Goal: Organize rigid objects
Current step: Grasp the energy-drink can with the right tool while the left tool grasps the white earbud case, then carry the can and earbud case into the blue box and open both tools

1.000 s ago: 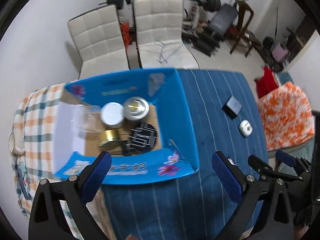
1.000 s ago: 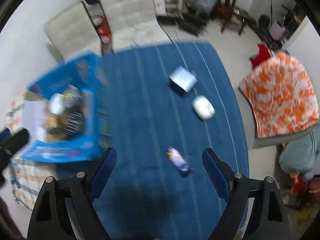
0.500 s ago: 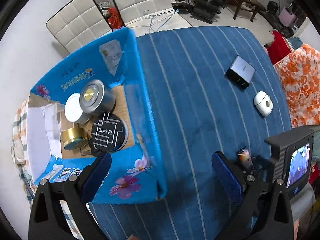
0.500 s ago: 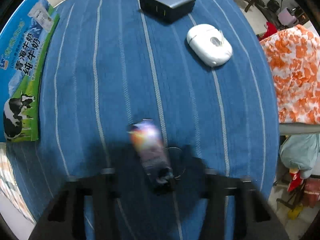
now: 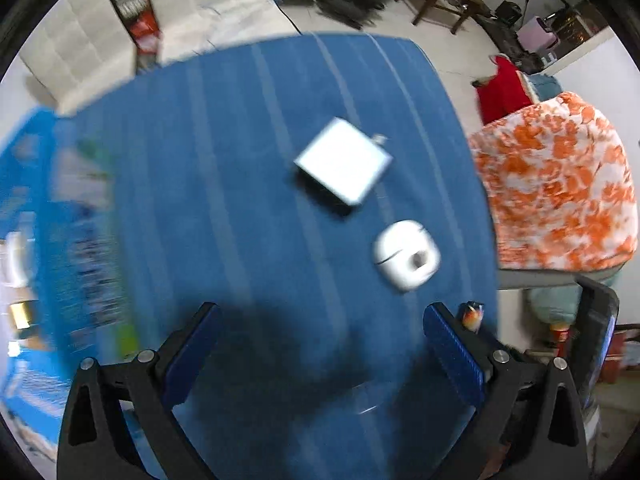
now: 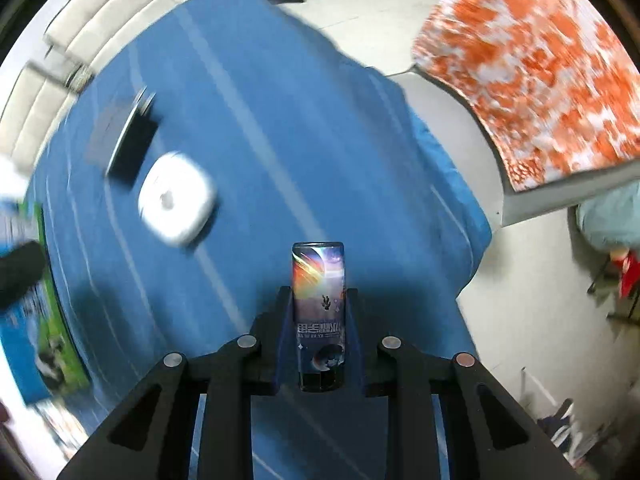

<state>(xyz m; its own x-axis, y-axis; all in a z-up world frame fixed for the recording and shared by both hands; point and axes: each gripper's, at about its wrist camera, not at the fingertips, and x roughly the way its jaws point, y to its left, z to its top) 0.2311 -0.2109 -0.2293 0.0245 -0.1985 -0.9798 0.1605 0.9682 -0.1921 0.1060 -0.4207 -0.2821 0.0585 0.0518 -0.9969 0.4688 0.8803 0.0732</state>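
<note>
- The right gripper (image 6: 319, 312) has its jaws clamped narrow on a small printed lighter-like stick (image 6: 319, 312), a slim colourful piece with a space picture on it; it stands lengthwise between the pads, its top end poking out ahead of them.
- That stick looks lifted clear of the blue striped tablecloth (image 6: 248, 152), so I'd say the pick-up is done and the carry is the step in hand.
- The left gripper (image 5: 320, 356) hangs over the same cloth with jaws wide apart and nothing between them.
- Taking the white rounded case (image 5: 407, 254) as the mark: the grey flat box (image 5: 342, 170) lies just beyond it, close but not touching. The blue carton (image 5: 60, 240) sits well off to its left at the cloth's edge, too blurred to read what is inside.
- The held stick shows near the case too, just behind the left gripper's right finger (image 5: 454, 354).
- Next, I reckon, the right hand must swing the stick leftward past the case to the carton, get it over the wall, and only then open.
- The free left gripper could go for the case or the box; both lie flat, so it needs a low, square approach.
</note>
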